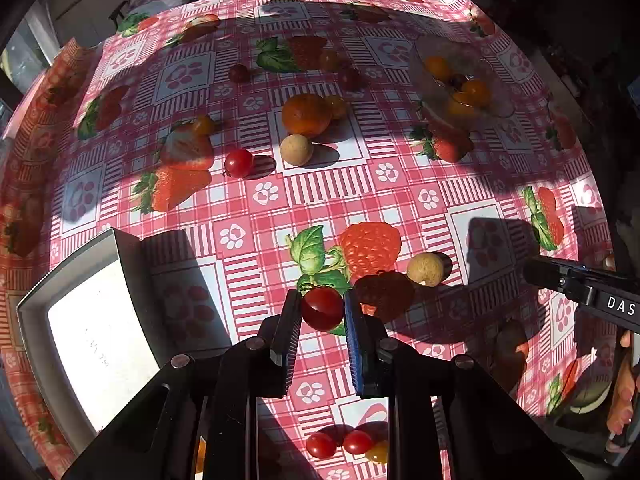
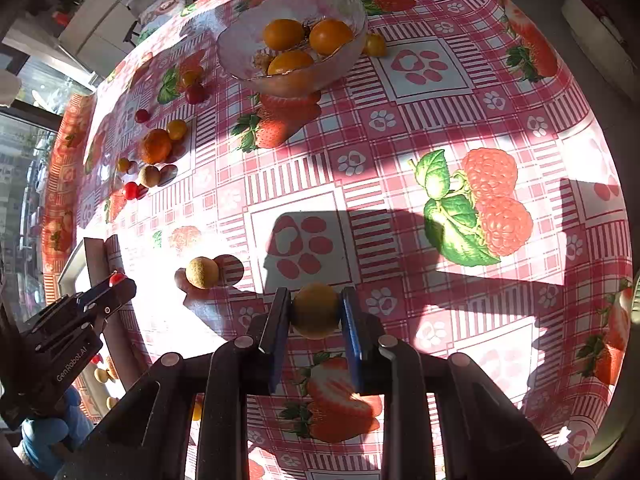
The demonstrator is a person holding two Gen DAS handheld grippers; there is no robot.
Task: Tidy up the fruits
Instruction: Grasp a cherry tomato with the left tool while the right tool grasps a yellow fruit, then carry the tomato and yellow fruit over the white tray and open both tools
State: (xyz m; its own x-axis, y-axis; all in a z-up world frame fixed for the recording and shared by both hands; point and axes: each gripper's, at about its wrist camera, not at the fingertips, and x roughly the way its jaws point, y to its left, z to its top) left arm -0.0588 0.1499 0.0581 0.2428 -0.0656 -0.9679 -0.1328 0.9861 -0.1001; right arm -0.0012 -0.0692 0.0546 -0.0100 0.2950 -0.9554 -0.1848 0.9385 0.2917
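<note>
Our right gripper (image 2: 316,312) pinches a yellow fruit (image 2: 315,310) between its two fingers, above the near edge of the tablecloth (image 2: 400,160). At the far edge we see a glass bowl (image 2: 240,46) holding orange fruits (image 2: 331,36). Near the left edge, loose fruits cluster: a mandarin (image 2: 155,146), a tan ball (image 2: 149,176) and a red tomato (image 2: 130,190). Another tan fruit (image 2: 202,272) lies just left of our gripper. Our left gripper (image 2: 118,280) holds a small tomato (image 2: 117,278) beside a tray (image 2: 94,256) at the left edge.
</note>
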